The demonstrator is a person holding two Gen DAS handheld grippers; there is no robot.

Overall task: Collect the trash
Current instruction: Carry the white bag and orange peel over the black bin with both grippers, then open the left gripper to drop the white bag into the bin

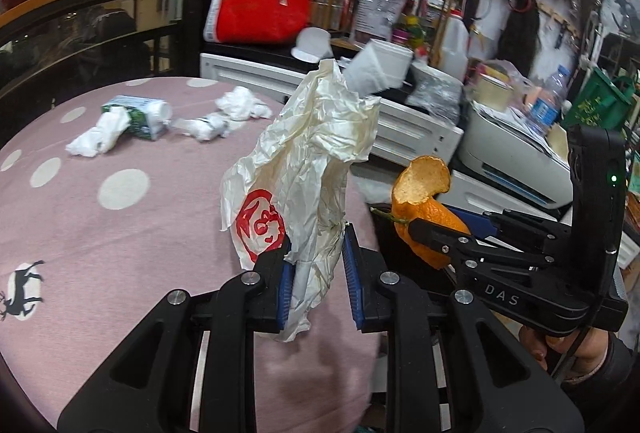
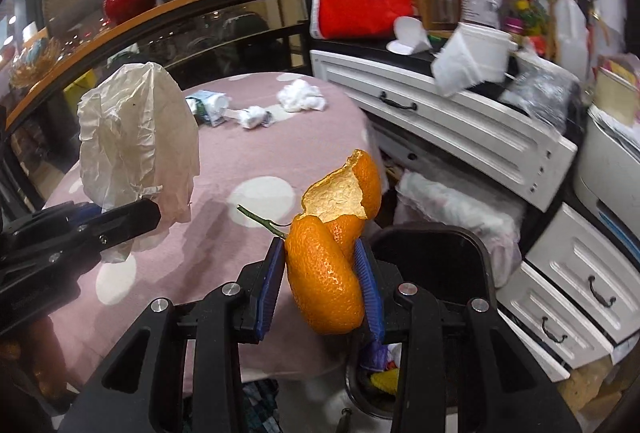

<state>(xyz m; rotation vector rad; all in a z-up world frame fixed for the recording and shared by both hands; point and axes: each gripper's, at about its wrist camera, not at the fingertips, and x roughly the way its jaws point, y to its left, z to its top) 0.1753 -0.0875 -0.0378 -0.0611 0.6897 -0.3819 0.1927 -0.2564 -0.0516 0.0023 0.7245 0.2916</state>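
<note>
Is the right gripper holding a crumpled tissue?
No, the right gripper is shut on an orange peel; the tissues lie on the table.

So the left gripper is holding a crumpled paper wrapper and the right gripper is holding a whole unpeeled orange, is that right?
Not quite. The left gripper does hold the crumpled paper wrapper, but the right gripper holds an empty orange peel, not a whole orange. The right wrist view shows the torn rind curling open with its pale inside exposed and no fruit in it.
</note>
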